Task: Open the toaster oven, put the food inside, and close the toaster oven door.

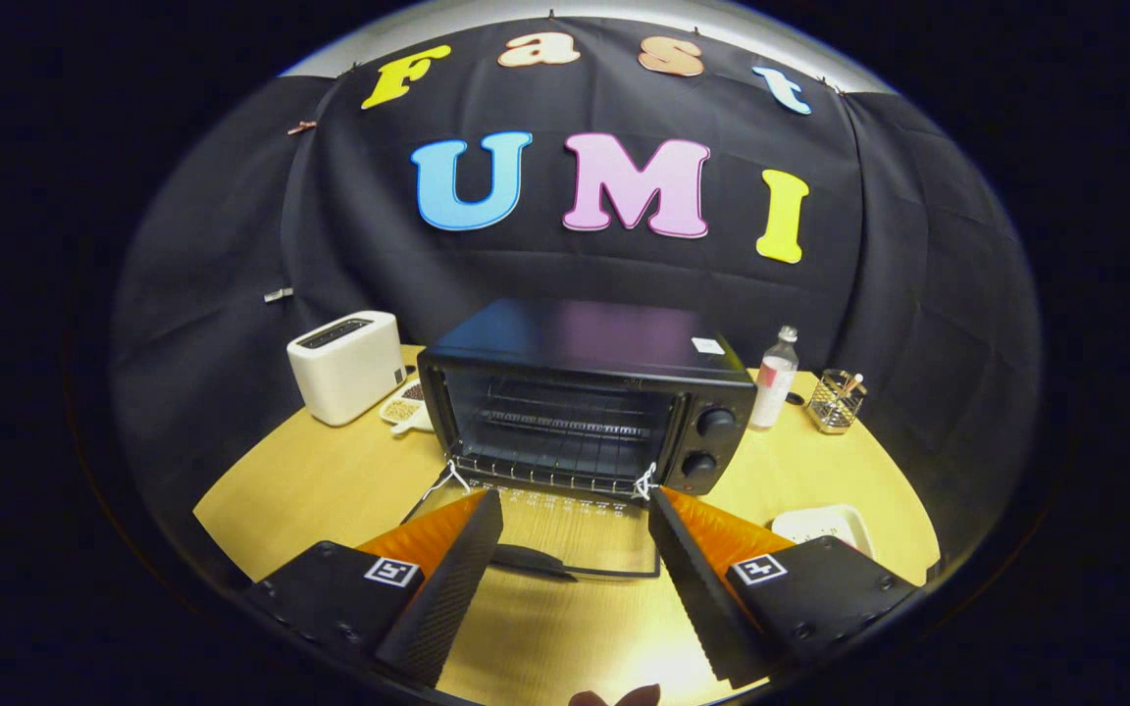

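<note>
In the gripper view, the gripper hung above the table with its fingers spread wide and nothing between them. The oven stood just beyond the fingertips, on the middle of the round wooden table. Its glass door lay dropped flat toward the gripper, showing in the gap between the fingers, with the dark handle at its near edge. Inside the oven the wire rack was bare. Two knobs sat one above the other on the oven's right side.

Left of the oven stood a white toaster, and between the two lay a small dish holding something brown. Right of the oven stood a clear bottle, and beside that a wire basket. A white tray lay on the table just past the right finger, partly hidden by it; I could not tell what it held.
</note>
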Demonstrator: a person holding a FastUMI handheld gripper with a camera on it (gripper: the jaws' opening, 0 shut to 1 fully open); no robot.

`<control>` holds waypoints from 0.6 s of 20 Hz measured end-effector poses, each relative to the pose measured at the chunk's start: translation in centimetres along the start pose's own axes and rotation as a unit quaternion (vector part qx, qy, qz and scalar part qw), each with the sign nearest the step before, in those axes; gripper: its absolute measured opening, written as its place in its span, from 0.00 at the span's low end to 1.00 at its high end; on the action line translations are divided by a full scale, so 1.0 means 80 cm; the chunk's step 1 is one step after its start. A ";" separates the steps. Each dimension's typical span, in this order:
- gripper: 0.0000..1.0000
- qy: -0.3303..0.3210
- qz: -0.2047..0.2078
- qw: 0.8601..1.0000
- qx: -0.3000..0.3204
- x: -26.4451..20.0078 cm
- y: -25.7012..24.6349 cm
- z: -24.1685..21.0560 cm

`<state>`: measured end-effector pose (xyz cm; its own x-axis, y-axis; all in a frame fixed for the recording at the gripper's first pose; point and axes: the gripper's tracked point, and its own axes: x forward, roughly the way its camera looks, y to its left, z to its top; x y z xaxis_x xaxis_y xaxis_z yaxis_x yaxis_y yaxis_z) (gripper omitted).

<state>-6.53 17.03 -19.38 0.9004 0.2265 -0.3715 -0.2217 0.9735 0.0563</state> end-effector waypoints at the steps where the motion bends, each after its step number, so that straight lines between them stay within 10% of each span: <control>1: 0.99 -0.006 -0.003 1.000 0.005 -0.005 -0.010 0.008; 12: 0.99 -0.009 -0.046 0.999 0.011 -0.049 -0.200 0.023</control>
<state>-5.84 0.59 -17.09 0.9228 0.1364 -0.3602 -0.1292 0.9906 0.0439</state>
